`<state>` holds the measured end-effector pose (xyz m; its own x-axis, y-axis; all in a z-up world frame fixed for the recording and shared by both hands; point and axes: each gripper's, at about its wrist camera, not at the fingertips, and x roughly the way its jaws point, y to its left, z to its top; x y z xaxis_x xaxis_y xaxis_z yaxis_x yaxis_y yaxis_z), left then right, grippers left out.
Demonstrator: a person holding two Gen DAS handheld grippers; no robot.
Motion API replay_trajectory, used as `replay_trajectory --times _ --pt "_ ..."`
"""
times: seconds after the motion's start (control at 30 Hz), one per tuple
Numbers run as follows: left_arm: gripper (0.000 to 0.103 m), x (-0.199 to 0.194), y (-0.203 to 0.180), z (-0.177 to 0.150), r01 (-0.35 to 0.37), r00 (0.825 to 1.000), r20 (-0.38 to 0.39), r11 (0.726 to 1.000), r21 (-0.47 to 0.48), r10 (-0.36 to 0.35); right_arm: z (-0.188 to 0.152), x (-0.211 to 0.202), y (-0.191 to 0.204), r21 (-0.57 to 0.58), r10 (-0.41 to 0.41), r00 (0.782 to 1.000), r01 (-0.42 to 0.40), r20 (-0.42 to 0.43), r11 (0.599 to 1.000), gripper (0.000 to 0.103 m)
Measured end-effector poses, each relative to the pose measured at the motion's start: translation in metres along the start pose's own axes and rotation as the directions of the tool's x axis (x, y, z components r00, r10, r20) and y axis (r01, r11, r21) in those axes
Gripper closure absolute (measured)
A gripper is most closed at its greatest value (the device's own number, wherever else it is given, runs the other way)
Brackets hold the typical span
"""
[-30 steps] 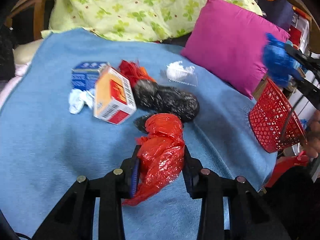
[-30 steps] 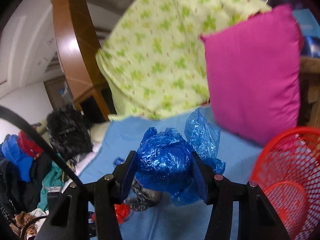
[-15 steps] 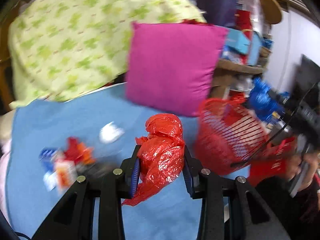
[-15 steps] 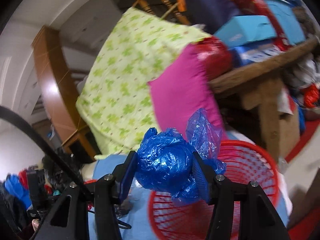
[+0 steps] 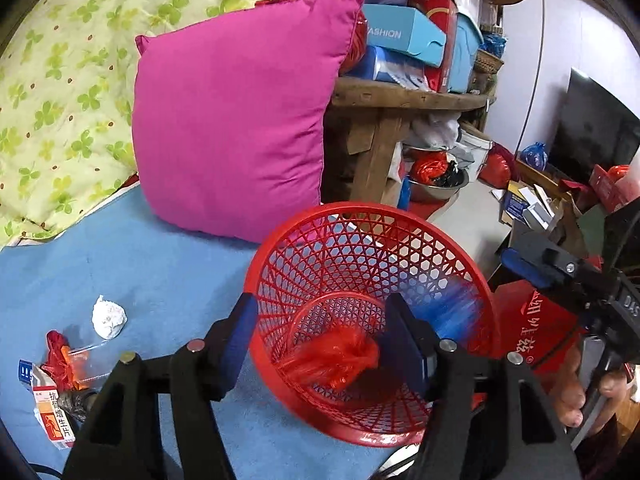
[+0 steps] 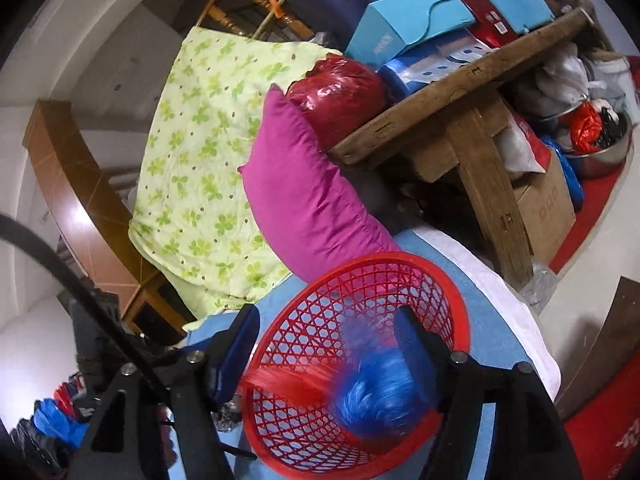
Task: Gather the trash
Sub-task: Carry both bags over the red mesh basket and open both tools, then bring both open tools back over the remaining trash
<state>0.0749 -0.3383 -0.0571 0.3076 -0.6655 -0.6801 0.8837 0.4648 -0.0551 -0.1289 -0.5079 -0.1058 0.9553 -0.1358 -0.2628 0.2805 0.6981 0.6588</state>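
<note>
On the blue blanket [image 5: 132,264], a red mesh basket [image 5: 280,248] served as the landmark for everything else. The green-leaf quilt [image 5: 60,92] was heaped well behind the basket and to its left, and a magenta pillow [image 5: 232,120] leaned just behind the basket's rim, between quilt and basket. A wooden table [image 5: 400,98] stacked with boxes stood behind the basket to the right. Both grippers hung over the basket's mouth. The left gripper [image 5: 324,344] had its fingers apart and opening, with nothing pressed between them; a red bag [image 5: 340,358], blurred by motion, was inside the basket just past the fingertips and free of the pads. The right gripper [image 6: 326,348] likewise had its fingers apart and opening, and a blue bag [image 6: 376,394], also blurred, was inside the basket by the right finger, no longer pinched; whether it still brushed that pad could not be told. In the left view the blue bag [image 5: 452,312] showed as a streak against the basket's far wall. A person's hand [image 5: 580,388] held the right gripper's handle to the right of the basket. Well left of the basket lay a white paper wad [image 5: 108,316], and farther left a small carton [image 5: 54,412] beside red scraps [image 5: 58,360].
</note>
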Motion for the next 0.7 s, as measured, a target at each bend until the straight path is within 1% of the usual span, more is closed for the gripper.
replay_trajectory --times 0.1,0.2,0.23,0.3,0.37,0.4,0.47,0.5,0.53,0.57,0.6,0.67,0.7 --pt "0.036 -0.012 0.007 -0.002 -0.013 1.000 0.021 1.000 -0.008 0.013 0.002 -0.004 0.003 -0.008 -0.001 1.000 0.001 0.023 1.000 0.030" --pt "0.036 -0.031 0.025 -0.010 -0.061 0.997 0.054 0.998 -0.034 0.062 0.003 -0.009 0.016 -0.044 0.012 0.999 -0.010 0.047 0.999 0.030" --pt "0.036 -0.040 0.034 -0.016 -0.076 0.995 0.061 0.996 -0.054 0.079 0.003 -0.010 0.022 -0.056 0.020 0.998 -0.017 0.054 0.998 0.030" --pt "0.036 -0.060 0.057 -0.034 -0.127 0.989 0.068 0.987 -0.100 0.134 0.003 -0.012 0.036 -0.081 0.050 0.997 -0.044 0.065 0.996 0.030" --pt "0.036 -0.080 0.083 -0.057 -0.178 0.980 0.064 0.972 -0.150 0.190 0.001 -0.013 0.056 -0.117 0.085 0.994 -0.076 0.073 0.990 0.030" --pt "0.035 -0.092 0.099 -0.072 -0.211 0.973 0.059 0.960 -0.183 0.225 0.000 -0.012 0.066 -0.136 0.102 0.992 -0.092 0.071 0.987 0.030" --pt "0.036 -0.112 0.130 -0.102 -0.280 0.954 0.039 0.927 -0.249 0.299 -0.005 -0.009 0.092 -0.184 0.148 0.988 -0.136 0.052 0.973 0.030" --pt "0.036 -0.125 0.152 -0.122 -0.325 0.938 0.020 0.899 -0.295 0.346 -0.009 -0.007 0.105 -0.211 0.168 0.985 -0.156 0.039 0.965 0.030" --pt "0.036 -0.131 0.165 -0.132 -0.352 0.927 0.008 0.880 -0.319 0.374 -0.014 -0.002 0.122 -0.243 0.188 0.982 -0.178 0.018 0.954 0.030" --pt "0.036 -0.142 0.181 -0.147 -0.386 0.913 -0.008 0.855 -0.347 0.409 -0.019 0.002 0.133 -0.263 0.200 0.980 -0.192 0.001 0.946 0.030" --pt "0.036 -0.154 0.201 -0.166 -0.429 0.891 -0.031 0.817 -0.385 0.453 -0.027 0.010 0.150 -0.283 0.219 0.975 -0.218 -0.030 0.934 0.029" --pt "0.036 -0.171 0.228 -0.191 -0.472 0.864 -0.062 0.763 -0.441 0.499 -0.041 0.025 0.172 -0.301 0.246 0.966 -0.260 -0.086 0.918 0.027" --pt "0.036 -0.178 0.240 -0.202 -0.485 0.854 -0.075 0.737 -0.472 0.514 -0.049 0.033 0.180 -0.307 0.252 0.961 -0.275 -0.114 0.911 0.025"
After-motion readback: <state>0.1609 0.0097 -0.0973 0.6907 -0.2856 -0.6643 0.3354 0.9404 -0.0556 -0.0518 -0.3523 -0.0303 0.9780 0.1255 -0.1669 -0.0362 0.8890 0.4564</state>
